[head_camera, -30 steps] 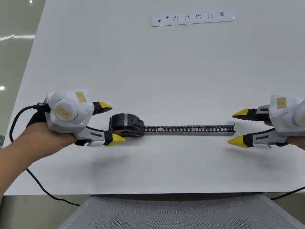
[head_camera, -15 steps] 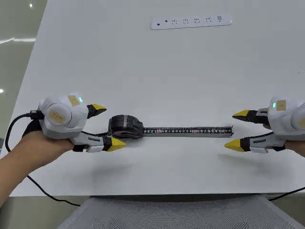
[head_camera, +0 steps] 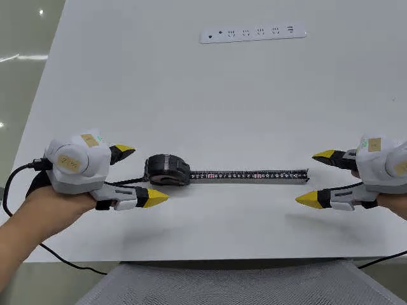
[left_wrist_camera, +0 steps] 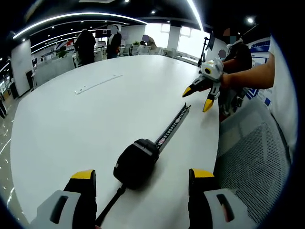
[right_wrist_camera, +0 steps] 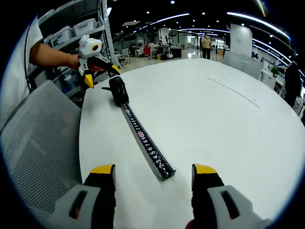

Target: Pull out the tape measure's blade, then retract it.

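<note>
**Inspector A:** Where is the task item?

**Inspector B:** The black, rounded tape measure case rests on the white table, lower left of centre in the head view. Its dark graduated steel blade lies drawn out flat and runs rightward.

**A:** And the tools?

**B:** The left gripper has its yellow-tipped jaws spread wide and grasps nothing. The case sits just ahead of them, untouched. The right gripper is likewise released, and the blade's end hook lies between its jaws, apart from both.

**A:** Why this arrangement?

**B:** By judgement, the pull-out looks complete. One tool flanks the case to steady it or reach its lock, and the other guards the free end for the retraction.

**A:** Any legible writing?

**B:** In the right gripper view the blade shows pale numerals counting up from its tip, with red marks at intervals. No brand can be read on the case. The small tan stickers on the grippers are illegible. The long white power strip at upper centre shows no readable text.
</note>
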`<state>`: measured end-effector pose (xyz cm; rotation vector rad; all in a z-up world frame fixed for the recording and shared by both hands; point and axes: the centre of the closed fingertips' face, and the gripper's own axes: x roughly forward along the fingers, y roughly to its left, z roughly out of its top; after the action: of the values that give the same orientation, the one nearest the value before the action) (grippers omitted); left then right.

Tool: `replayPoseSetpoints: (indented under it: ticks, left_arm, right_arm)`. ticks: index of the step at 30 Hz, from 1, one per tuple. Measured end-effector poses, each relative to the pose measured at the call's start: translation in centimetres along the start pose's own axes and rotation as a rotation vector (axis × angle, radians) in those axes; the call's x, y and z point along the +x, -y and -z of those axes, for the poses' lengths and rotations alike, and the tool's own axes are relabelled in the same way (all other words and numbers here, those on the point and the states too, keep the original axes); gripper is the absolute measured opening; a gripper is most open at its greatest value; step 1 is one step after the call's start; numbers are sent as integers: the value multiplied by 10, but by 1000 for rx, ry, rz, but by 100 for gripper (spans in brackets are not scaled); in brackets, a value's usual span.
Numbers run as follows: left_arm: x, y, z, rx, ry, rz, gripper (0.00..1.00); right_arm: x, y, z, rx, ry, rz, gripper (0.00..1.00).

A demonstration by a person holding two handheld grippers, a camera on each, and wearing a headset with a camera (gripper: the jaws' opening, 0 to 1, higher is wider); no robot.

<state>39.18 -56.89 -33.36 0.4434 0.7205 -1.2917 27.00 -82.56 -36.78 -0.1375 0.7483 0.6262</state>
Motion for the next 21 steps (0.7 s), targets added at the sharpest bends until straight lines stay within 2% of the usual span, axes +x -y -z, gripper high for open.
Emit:
replayPoseSetpoints:
  ticks: [9, 21]
  left_arm:
    - [-9, 1, 10, -66, 26, -45, 80]
    - [-20, 2, 16, -140, 62, -91, 82]
  right_arm:
    - [-9, -5, -1, 37, 10, 34, 72]
    - [-21, -9, 1, 84, 24, 83, 74]
